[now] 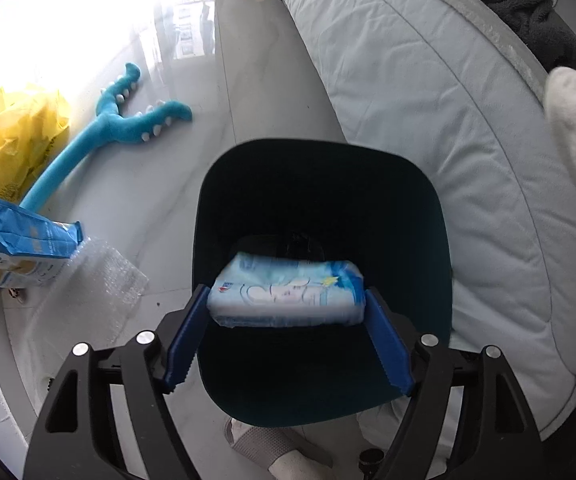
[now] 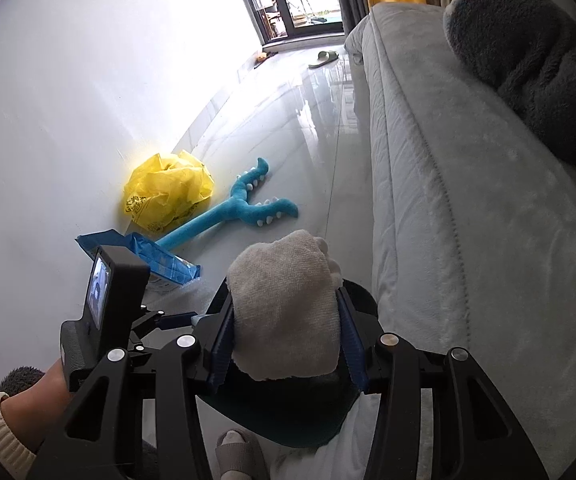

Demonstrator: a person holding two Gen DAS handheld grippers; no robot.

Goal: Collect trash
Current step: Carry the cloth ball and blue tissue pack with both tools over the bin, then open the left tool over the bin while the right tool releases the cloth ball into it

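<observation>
While the left gripper fingers bracket a tissue pack over the bin mouth, right gripper fingers clamp a towel

Left gripper open — right gripper clamped

Two wrist views, steeply floorward, perhaps close above shared bin.

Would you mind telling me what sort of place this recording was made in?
Most likely a home living room: a long grey sofa along a glossy tiled floor, a blue plush toy lying on it, and a slipper near a glazed door.
</observation>
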